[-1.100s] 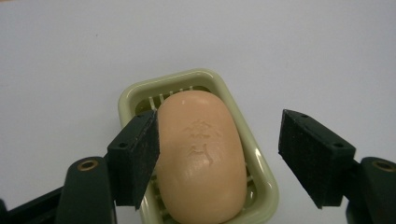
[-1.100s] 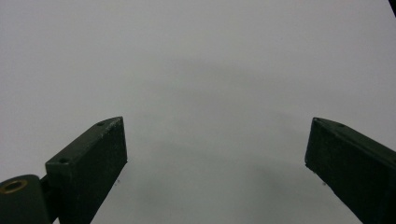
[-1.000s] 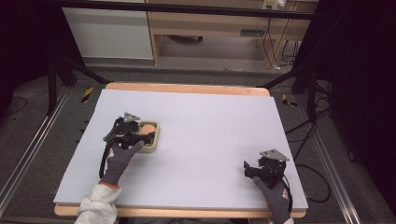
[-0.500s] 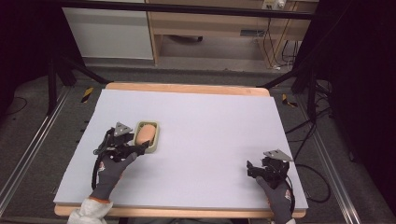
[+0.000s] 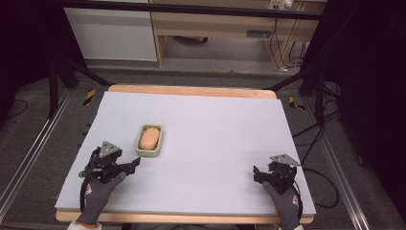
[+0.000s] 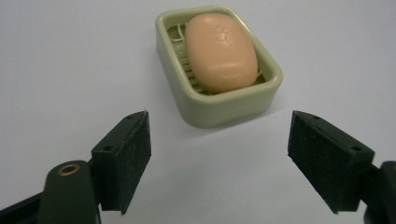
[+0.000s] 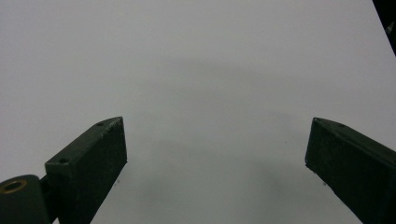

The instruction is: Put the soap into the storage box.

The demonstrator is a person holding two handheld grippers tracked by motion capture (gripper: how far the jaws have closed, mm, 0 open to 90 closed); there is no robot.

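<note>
Peach-coloured and oval, the soap bar (image 6: 221, 52) lay in its pale green plastic dish (image 6: 233, 104) on the lavender worktop (image 5: 215, 124) just ahead of my wide-open left tool (image 6: 219, 161), looking hard but slippery, so I judged the dish's stiff long sides the surer hold.

We count: 1 soap bar (image 5: 149, 138), 1 soap dish (image 5: 158, 151), 1 table (image 5: 215, 124), 2 grippers – left gripper (image 5: 128, 166), right gripper (image 5: 259, 173). 2 gloved hands.
</note>
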